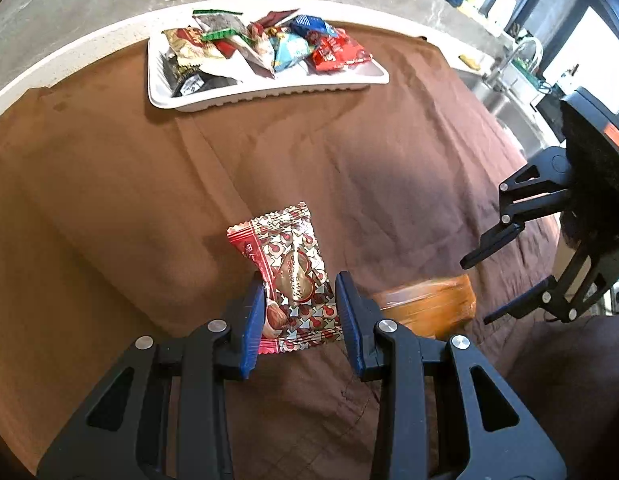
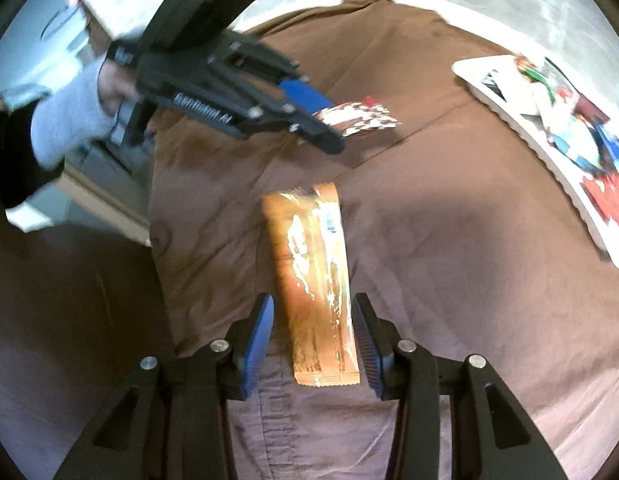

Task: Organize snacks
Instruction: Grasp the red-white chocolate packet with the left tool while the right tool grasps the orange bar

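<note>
Ahead of your hand-held grippers the white tray of snacks is sitting on the brown-clothed counter, while your right hand-held gripper is clamping an orange bar and your left hand-held gripper is pinching a red-patterned candy packet.

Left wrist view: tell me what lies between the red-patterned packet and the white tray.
Only bare brown cloth between the red-patterned packet and the white tray.

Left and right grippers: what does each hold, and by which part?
The left gripper grips the red-and-silver snack packet across its lower sides. The right gripper holds the orange bar wrapper across its near end.
</note>
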`<move>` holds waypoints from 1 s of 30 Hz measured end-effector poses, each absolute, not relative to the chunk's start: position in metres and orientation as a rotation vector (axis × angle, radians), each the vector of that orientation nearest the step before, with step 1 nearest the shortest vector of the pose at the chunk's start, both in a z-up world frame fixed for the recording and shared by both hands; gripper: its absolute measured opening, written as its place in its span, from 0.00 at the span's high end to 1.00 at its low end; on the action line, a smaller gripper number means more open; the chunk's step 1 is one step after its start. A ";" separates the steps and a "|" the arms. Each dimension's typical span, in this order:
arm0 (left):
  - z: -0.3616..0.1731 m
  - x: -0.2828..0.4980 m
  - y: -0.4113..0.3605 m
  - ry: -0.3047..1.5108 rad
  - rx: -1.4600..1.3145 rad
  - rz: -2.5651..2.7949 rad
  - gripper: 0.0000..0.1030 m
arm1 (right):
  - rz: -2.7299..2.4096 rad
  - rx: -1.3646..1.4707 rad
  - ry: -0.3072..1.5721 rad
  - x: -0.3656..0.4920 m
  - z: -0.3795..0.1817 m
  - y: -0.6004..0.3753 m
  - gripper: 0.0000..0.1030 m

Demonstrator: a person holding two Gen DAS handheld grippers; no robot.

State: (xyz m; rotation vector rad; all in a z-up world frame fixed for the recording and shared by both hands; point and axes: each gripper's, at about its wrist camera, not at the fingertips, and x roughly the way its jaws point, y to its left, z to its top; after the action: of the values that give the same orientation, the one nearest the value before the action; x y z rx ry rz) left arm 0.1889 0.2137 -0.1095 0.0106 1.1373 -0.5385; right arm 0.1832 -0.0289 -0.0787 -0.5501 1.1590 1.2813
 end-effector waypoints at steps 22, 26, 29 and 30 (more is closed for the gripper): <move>-0.112 0.194 0.218 1.138 -0.020 -0.490 0.69 | 1.161 -0.750 1.122 0.145 -0.116 0.003 0.72; -0.113 0.194 0.216 1.140 -0.025 -0.489 0.69 | 1.149 -0.706 1.136 0.146 -0.115 0.002 0.81; -0.113 0.195 0.217 1.139 -0.032 -0.489 0.69 | 1.162 -0.604 1.181 0.158 -0.113 -0.001 0.81; -0.112 0.196 0.217 1.138 -0.034 -0.490 0.69 | 1.168 -0.561 1.191 0.162 -0.110 -0.005 0.81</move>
State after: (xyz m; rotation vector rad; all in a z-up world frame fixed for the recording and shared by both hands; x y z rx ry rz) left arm 0.1956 0.2170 -0.1125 -0.0338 1.1379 -0.4895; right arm 0.1625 -0.0047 -0.1099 -0.5613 1.1914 1.1684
